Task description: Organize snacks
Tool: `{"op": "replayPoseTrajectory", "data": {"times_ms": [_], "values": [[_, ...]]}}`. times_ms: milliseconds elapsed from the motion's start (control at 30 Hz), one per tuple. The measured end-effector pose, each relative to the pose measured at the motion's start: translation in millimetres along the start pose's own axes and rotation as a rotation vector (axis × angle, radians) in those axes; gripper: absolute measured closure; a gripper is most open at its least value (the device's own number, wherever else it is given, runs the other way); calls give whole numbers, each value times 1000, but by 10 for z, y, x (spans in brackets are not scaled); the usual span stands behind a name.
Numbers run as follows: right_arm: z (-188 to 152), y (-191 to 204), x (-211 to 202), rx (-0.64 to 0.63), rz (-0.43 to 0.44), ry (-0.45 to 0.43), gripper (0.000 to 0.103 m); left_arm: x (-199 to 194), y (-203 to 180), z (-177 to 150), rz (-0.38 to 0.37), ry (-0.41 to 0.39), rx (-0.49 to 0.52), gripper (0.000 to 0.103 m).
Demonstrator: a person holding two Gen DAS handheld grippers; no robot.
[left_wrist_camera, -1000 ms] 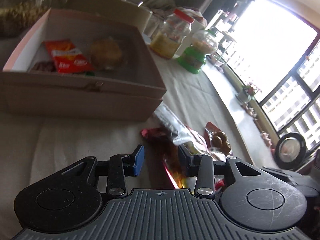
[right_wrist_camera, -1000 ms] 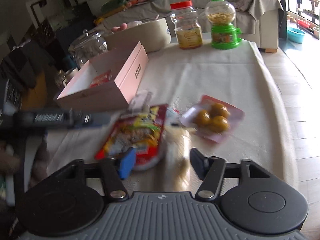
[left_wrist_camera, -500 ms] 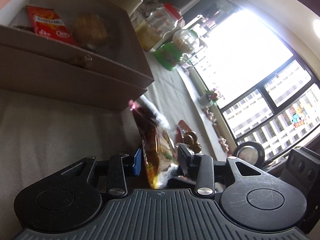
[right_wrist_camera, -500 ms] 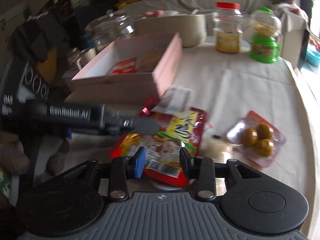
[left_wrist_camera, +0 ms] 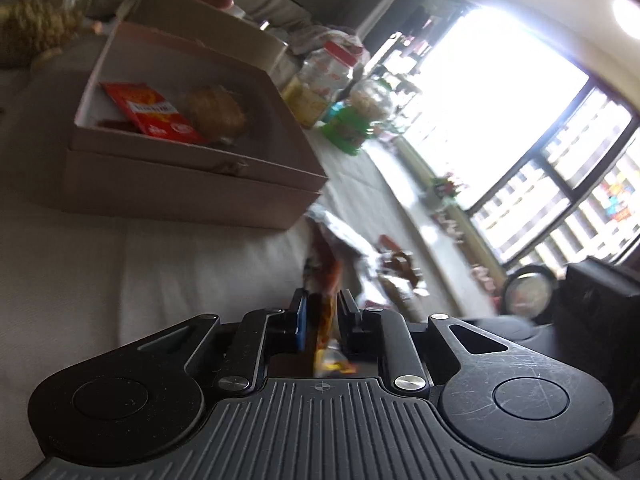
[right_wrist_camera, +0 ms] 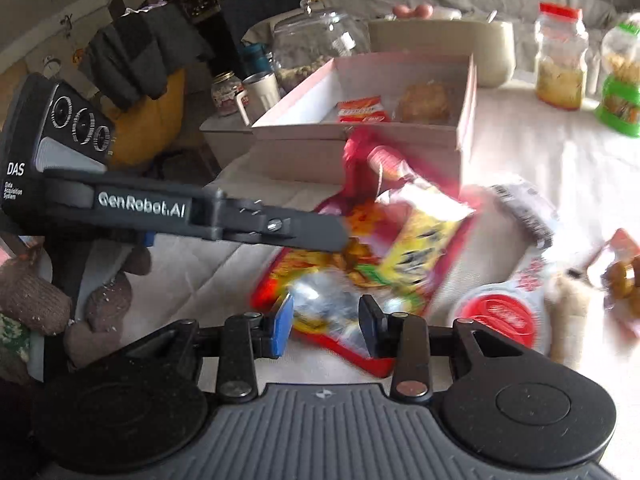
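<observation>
Both grippers meet on one snack bag: our left gripper (left_wrist_camera: 322,316) has its jaws nearly shut, pinching the red and yellow snack bag (right_wrist_camera: 372,248) by its edge, and from the right wrist view its fingers (right_wrist_camera: 304,232) reach in from the left onto the bag's upper side. Our right gripper (right_wrist_camera: 325,322) stands narrow, its pads at the bag's lower end with the bag between them; whether they press on it we cannot tell. The bag lies tilted over the white tablecloth (right_wrist_camera: 540,168), just in front of the pink box (right_wrist_camera: 360,148). Inside the box sit a red sachet (right_wrist_camera: 362,109) and a round bun (right_wrist_camera: 424,103). To the right of the bag lie a red-lidded cup (right_wrist_camera: 500,316) and a pack of brown balls (right_wrist_camera: 622,276). Behind the box stand a red-capped jar (right_wrist_camera: 560,56) and a green dispenser (right_wrist_camera: 622,88).
</observation>
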State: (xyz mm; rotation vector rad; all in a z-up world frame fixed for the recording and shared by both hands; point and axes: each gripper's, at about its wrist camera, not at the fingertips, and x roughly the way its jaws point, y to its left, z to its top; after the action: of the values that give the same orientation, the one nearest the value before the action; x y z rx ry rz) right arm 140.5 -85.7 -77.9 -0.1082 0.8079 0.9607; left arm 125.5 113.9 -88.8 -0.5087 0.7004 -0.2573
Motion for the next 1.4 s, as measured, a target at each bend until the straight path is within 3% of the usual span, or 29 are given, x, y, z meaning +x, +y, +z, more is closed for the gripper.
{"op": "replayPoseTrajectory", "data": {"times_ms": [67,200,233,400,567,700,867,967,1067,1167,1200,1333,1400], "values": [[-27,-84,-200,-14,-68,-21,65,48,-65,6,105,-4,47,84],[-211,-311,-728,-49,-224,-8,30,81,-158,-10,293,-57,137,81],[-295,-350,-852,-62,-256,8,27,60,-170,-4,305,-73,135,81],[-848,-500,-1304,-39,-356,143,27,-164,-341,38,223,-119,131,82],[-1347,-408,-1457,-75,-362,194,22,0,-715,-52,-12,10,208,81],[-1393,-354,-1352,-107,-412,152,20,184,-948,-238,-95,115,262,81],[-1135,-518,-1208,-49,-407,23,20,343,-1066,-249,-51,135,278,81],[-1021,-769,-1115,107,-401,-14,20,464,-1104,-220,-38,143,268,81],[-1029,-956,-1079,243,-367,-51,17,713,-1187,-137,-7,171,269,81],[-1123,-927,-1116,262,-368,-81,17,1015,-1306,-131,41,207,299,81],[-1178,-902,-1130,260,-376,-88,17,1106,-1347,-142,55,214,317,80],[-1283,-867,-1131,268,-403,-114,15,1384,-1522,-202,103,225,430,56],[-1297,-845,-1106,262,-423,-124,14,1492,-1543,-230,111,241,444,54]]}}
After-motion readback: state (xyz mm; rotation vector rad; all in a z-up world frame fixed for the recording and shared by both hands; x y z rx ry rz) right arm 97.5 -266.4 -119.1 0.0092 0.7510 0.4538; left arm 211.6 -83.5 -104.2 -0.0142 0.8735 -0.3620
